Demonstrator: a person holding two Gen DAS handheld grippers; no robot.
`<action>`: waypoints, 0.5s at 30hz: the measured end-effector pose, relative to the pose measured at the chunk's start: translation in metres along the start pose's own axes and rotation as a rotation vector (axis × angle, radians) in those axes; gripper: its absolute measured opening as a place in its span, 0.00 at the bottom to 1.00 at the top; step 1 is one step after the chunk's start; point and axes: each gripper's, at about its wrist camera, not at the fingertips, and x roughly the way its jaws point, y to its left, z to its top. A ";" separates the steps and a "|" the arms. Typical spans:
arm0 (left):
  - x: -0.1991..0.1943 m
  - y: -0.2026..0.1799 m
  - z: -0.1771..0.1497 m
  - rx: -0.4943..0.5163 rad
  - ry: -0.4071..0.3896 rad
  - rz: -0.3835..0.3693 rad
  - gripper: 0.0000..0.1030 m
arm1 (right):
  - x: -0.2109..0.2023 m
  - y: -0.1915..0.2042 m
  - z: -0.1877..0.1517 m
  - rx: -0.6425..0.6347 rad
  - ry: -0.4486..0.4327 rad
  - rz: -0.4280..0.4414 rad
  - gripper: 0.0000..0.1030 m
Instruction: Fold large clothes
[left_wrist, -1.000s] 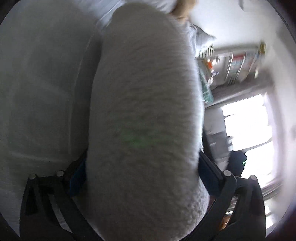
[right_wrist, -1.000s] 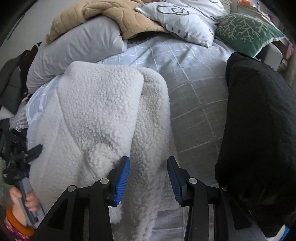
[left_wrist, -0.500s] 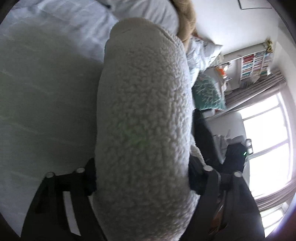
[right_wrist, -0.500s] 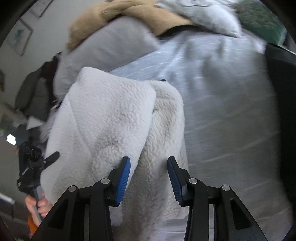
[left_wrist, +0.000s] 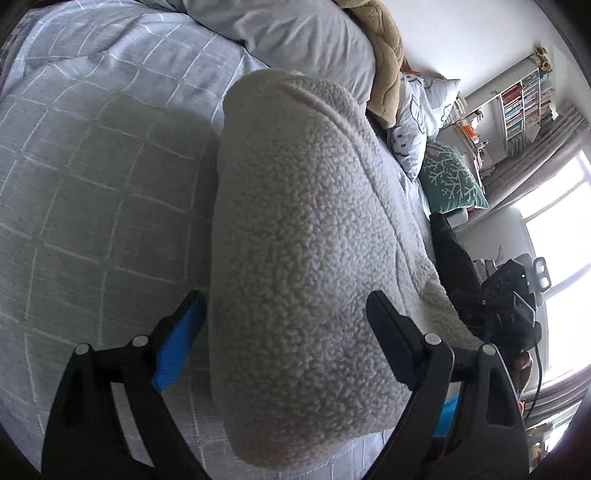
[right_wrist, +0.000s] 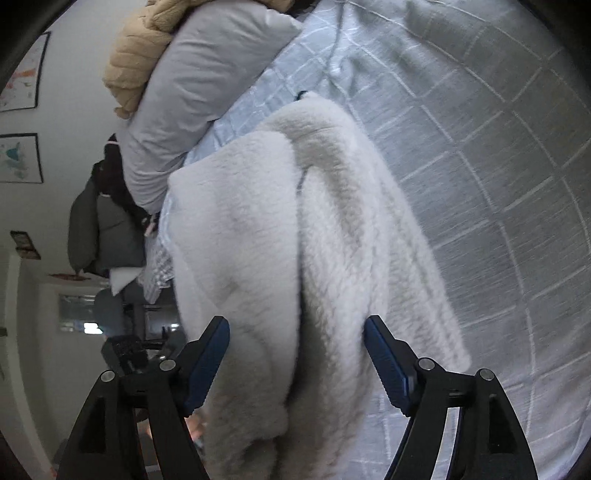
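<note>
A thick white fleece garment (left_wrist: 303, 221) lies folded into a bulky roll on the grey checked bed cover (left_wrist: 92, 166). My left gripper (left_wrist: 284, 299) straddles its near end. Its jaws are opening, with the blue left pad (left_wrist: 181, 343) just clear of the fleece. From the other side the fleece (right_wrist: 277, 240) shows its layered folds and a hanging edge at the bed's side. My right gripper (right_wrist: 297, 321) has the fleece between its jaws, which are opening wide; its pads (right_wrist: 384, 362) do not press on it.
A grey pillow (right_wrist: 192, 92) and a tan blanket (right_wrist: 136, 55) are heaped at the bed's head, with a printed pillow (left_wrist: 417, 122) and a green pillow (left_wrist: 450, 177). A black garment (left_wrist: 450, 251) lies beyond the fleece. Dark jackets (right_wrist: 99, 229) hang by the wall.
The left jaws, pressed into the fleece before, now stand apart from it, and the camera has drawn back and up. The right jaws have spread wide, and that view has rolled.
</note>
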 end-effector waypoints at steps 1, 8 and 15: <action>0.002 -0.001 0.000 0.001 -0.005 -0.002 0.82 | 0.005 0.004 0.000 -0.020 0.005 -0.010 0.77; 0.002 -0.002 0.013 -0.073 -0.096 0.002 0.72 | 0.032 0.052 0.004 -0.269 -0.109 -0.102 0.33; -0.017 -0.027 0.027 -0.090 -0.241 -0.240 0.66 | -0.047 0.070 0.005 -0.369 -0.303 0.035 0.30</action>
